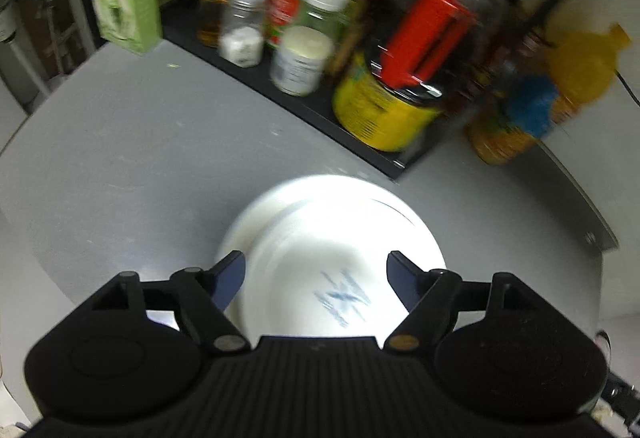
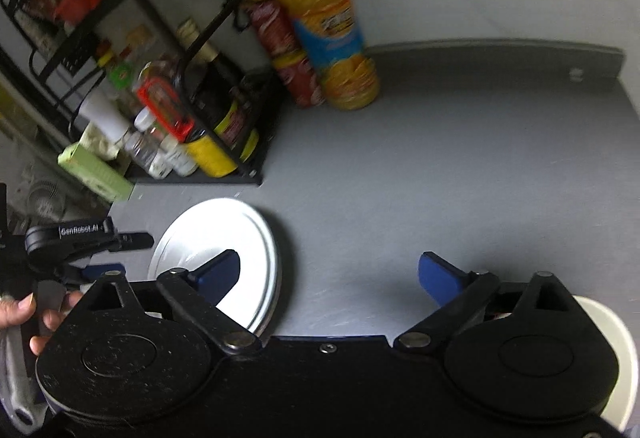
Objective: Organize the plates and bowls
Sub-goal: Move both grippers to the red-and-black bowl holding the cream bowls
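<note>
Grey countertop (image 2: 440, 158) spread below us, and every place we give is measured from the white plate (image 1: 340, 238) lying flat on it. Behind the plate stood a black rack (image 2: 168, 86) of jars. Our left gripper (image 1: 316, 274) hung directly over the plate, jaws released and straddling it, clearly nearer. Our right gripper (image 2: 328, 274), likewise released, sat to the plate's right; a pale bowl (image 2: 616, 358) lay farther right.
</note>
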A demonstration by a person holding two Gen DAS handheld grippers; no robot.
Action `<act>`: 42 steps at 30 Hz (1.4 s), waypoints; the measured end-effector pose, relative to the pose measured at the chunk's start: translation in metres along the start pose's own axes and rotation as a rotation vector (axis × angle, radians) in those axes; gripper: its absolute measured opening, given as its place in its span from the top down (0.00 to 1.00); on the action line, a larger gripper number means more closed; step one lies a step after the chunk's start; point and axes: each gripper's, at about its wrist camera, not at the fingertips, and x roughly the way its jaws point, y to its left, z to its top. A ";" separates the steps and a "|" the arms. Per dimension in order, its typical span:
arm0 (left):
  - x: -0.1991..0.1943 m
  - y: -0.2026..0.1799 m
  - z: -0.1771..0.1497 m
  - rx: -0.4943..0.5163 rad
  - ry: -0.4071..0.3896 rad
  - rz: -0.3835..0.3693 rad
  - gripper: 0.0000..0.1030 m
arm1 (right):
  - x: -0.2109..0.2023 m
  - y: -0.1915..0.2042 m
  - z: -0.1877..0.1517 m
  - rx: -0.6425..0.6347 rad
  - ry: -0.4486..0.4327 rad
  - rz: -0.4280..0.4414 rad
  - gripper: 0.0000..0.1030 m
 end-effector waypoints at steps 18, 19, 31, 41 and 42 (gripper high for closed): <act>-0.030 -0.097 -0.077 0.277 0.026 -0.138 0.25 | -0.077 -0.068 -0.038 0.158 -0.154 -0.114 0.04; -0.031 -0.101 -0.081 0.285 0.027 -0.141 0.25 | -0.082 -0.071 -0.041 0.162 -0.165 -0.128 0.03; -0.027 -0.141 -0.115 0.386 0.045 -0.190 0.20 | -0.099 -0.104 -0.073 0.218 -0.173 -0.210 0.03; -0.007 -0.173 -0.136 0.457 0.117 -0.238 0.20 | -0.094 -0.129 -0.098 0.313 -0.130 -0.239 0.03; -0.005 -0.176 -0.137 0.467 0.126 -0.246 0.20 | -0.093 -0.131 -0.100 0.323 -0.126 -0.242 0.03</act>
